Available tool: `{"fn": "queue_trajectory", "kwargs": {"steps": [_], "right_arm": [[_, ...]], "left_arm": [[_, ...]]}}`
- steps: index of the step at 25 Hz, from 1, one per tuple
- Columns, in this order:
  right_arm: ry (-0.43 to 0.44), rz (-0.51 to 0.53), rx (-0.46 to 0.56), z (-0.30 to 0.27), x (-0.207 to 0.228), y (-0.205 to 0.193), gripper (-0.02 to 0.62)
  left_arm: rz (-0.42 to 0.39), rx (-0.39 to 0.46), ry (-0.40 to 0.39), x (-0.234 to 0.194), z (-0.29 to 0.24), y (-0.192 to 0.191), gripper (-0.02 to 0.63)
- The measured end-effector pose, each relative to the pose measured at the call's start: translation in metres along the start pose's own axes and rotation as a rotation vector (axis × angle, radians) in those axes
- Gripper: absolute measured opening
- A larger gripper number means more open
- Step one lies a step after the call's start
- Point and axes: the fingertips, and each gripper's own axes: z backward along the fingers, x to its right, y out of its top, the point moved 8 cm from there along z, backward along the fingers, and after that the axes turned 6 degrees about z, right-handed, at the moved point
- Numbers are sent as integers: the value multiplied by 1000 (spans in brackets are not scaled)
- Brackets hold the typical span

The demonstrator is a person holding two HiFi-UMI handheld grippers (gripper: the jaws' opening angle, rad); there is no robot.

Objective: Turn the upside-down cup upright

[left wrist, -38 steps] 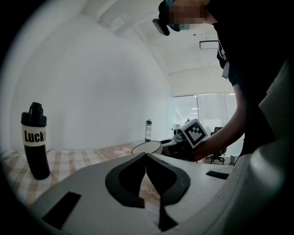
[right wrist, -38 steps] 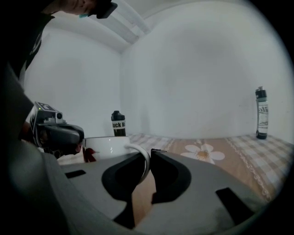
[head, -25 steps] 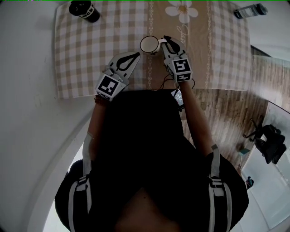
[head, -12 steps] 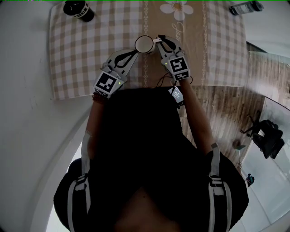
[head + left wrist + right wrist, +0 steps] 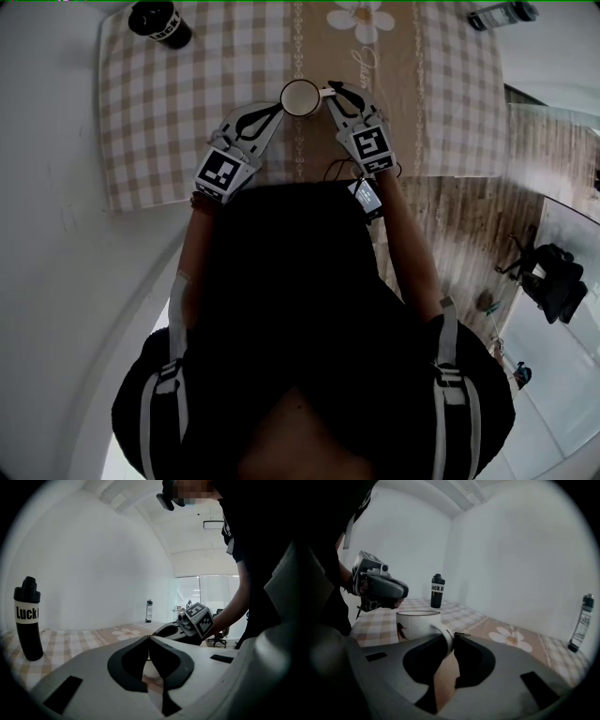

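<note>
A white cup point(image 5: 300, 97) stands upright on the checked tablecloth point(image 5: 187, 103), mouth up. In the right gripper view the cup point(image 5: 417, 623) shows a small dark figure on its side, and its handle point(image 5: 446, 637) passes between my jaws. My right gripper point(image 5: 330, 91) point(image 5: 451, 637) has just been opening: the handle lies against the left jaw, with a thin gap to the right one. My left gripper point(image 5: 274, 114) point(image 5: 149, 637) rests just left of the cup, shut and empty.
A black bottle point(image 5: 159, 22) point(image 5: 436, 591) point(image 5: 28, 618) stands at the far left of the cloth. A clear bottle point(image 5: 502, 15) point(image 5: 580, 623) lies at the far right corner. The table's near edge is under my forearms. An office chair point(image 5: 553, 286) stands on the floor at right.
My right gripper has rolled slightly at the cup's handle. The cup stays upright in the same spot on the cloth. The left gripper has not moved.
</note>
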Motion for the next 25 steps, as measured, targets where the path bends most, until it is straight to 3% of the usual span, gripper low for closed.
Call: {"fn": "queue_trajectory", "kwargs": {"steps": [6,19,25], "right_arm": [[-1,19,-39,10,-4,-14,58],[-7,-94,-47,14,-2,-30,58],[34,-171,-72,13,0,-33,65]], "left_arm": [[1,0,-11,1,0,-3,3],[8,2,-19,1,-1,-5,3],[13,-1,-29,5,0,-8,3]]}}
